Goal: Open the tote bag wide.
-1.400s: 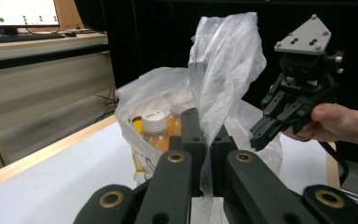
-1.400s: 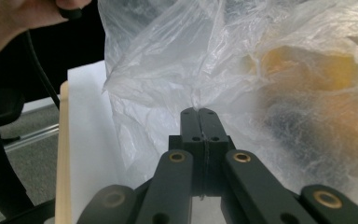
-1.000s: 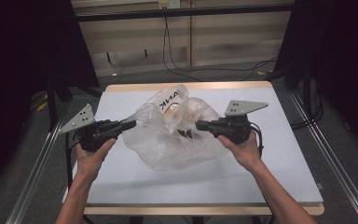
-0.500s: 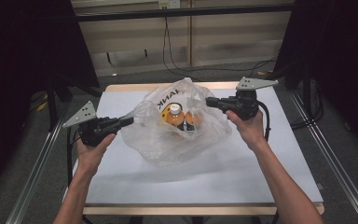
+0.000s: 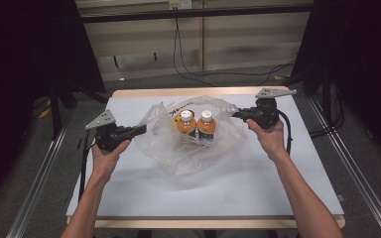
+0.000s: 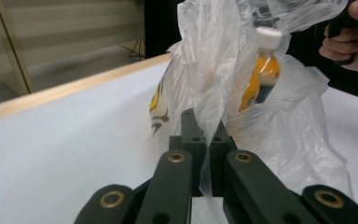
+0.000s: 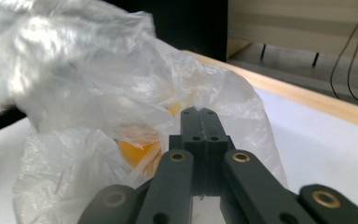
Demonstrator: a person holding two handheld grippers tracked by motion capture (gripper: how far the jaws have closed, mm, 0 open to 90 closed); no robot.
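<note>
Left gripper [image 5: 141, 130] fingers [image 6: 193, 135] are clenching a fold of the clear plastic bag [image 5: 193, 148], film pinched right between them in the left gripper view. Right gripper [image 5: 238, 115] fingers [image 7: 200, 126] are pressing tight together too, and the bag's film is sitting right against them; from the high view they are gripping the bag's far-right edge.

Between the two grips the bag is stretching across the middle of the table [image 5: 129, 198], its mouth spreading open toward the far side. So the bag is lying to the inner side of each gripper, its long line running hand to hand, and both hands are about equally close to it.

Inside, two orange bottles [image 5: 197, 125] with white caps are standing side by side, touching or nearly so, near the far half of the bag. The left gripper view is catching one bottle [image 6: 260, 77] hanging tilted behind the film.

Judging by this, the coming move is hanging on keeping both pinches firm while the bag's sides are parting; a slipping edge could let the bottles topple.
</note>
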